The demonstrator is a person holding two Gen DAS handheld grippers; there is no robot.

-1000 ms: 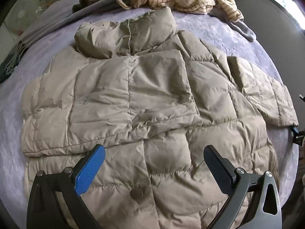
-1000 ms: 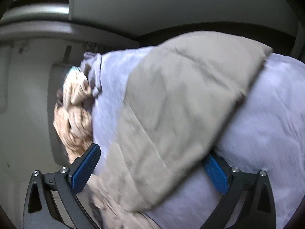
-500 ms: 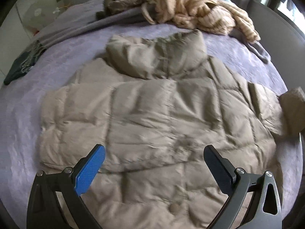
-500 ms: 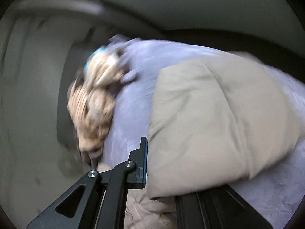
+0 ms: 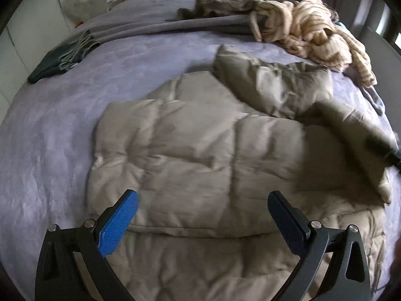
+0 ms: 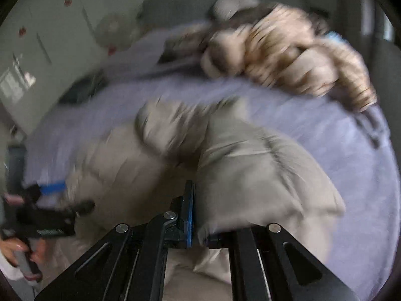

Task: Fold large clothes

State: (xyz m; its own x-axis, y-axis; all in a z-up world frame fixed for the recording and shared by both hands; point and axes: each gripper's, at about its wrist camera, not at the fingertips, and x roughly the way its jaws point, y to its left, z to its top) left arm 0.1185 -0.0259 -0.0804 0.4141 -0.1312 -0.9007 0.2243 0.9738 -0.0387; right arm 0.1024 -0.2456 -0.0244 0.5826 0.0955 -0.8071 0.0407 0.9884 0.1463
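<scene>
Puffer jacket (image 5: 200, 155), beige, quilted: we found it spread on the lavender bedspread (image 5: 50, 130), just ahead of and beneath our left gripper (image 5: 203, 215), whose fingers stood wide apart, holding nothing. Our right gripper (image 6: 198, 228) had its fingers clamped tight on the jacket's sleeve (image 6: 263, 180). Beyond the fingers, past the collar, we logged a striped cream garment (image 5: 313, 35), heaped.
</scene>
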